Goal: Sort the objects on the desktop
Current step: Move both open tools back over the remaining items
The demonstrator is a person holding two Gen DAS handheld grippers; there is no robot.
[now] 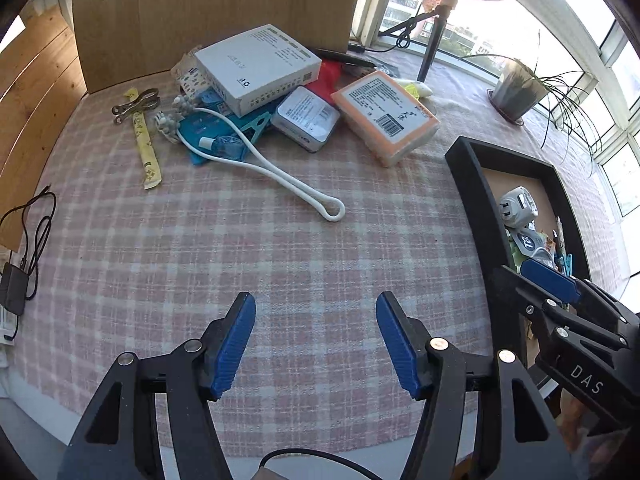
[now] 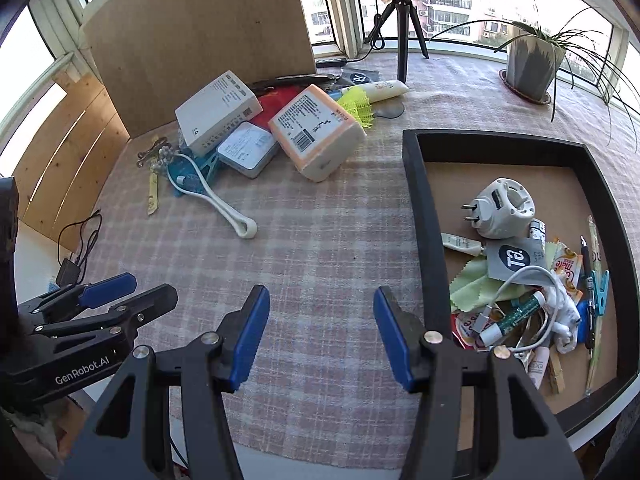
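Note:
My left gripper [image 1: 316,344] is open over bare checked cloth near the table's front edge, nothing between its blue pads. My right gripper [image 2: 322,336] is open too and empty, just left of the black tray [image 2: 424,208]. The tray holds a white plug adapter [image 2: 502,208], a white cable [image 2: 540,300], a green tube [image 2: 516,314] and several small items. A pile lies at the back: a white box [image 1: 256,66], an orange-edged pack [image 1: 386,116], a grey tin [image 1: 306,118], a white looped strap [image 1: 276,172], a yellow sachet [image 1: 146,148] and metal clips [image 1: 136,104].
A cardboard panel [image 2: 200,40] stands behind the pile. A potted plant [image 2: 532,64] and a tripod [image 2: 404,24] stand by the window. A black cable and adapter [image 1: 16,284] lie at the table's left edge. A white tube [image 2: 384,89] and yellow mesh [image 2: 358,106] sit behind the pack.

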